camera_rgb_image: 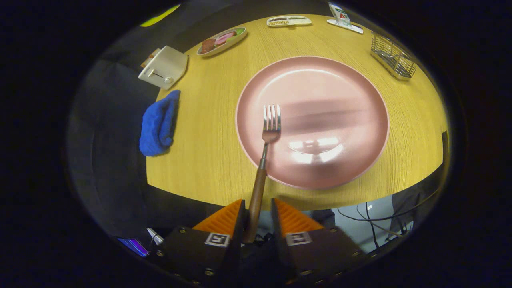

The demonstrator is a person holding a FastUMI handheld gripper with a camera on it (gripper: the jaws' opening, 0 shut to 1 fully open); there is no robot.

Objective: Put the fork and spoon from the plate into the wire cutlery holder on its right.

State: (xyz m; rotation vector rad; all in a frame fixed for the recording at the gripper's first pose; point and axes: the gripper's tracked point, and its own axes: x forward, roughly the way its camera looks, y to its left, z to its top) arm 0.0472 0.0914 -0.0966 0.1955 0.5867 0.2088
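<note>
The jaws (258,210) flank the fork (267,140) handle, contact unclear, above the round wooden surface (200,160) carrying plate (320,80), toaster (164,67), blue cloth (159,124) and wire holder (393,57).

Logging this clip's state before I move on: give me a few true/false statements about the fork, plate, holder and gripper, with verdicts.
1. The fork has its wooden handle between the gripper fingers. True.
2. The fork's tines point toward the gripper. False: they point away, over the pink plate.
3. The wire cutlery holder stands beyond the plate, to its right. True.
4. The fork is already in the holder. False: it is at the plate, far from the holder.
5. A blue cloth lies on the plate. False: it lies at the table's edge, left of the plate.
</note>
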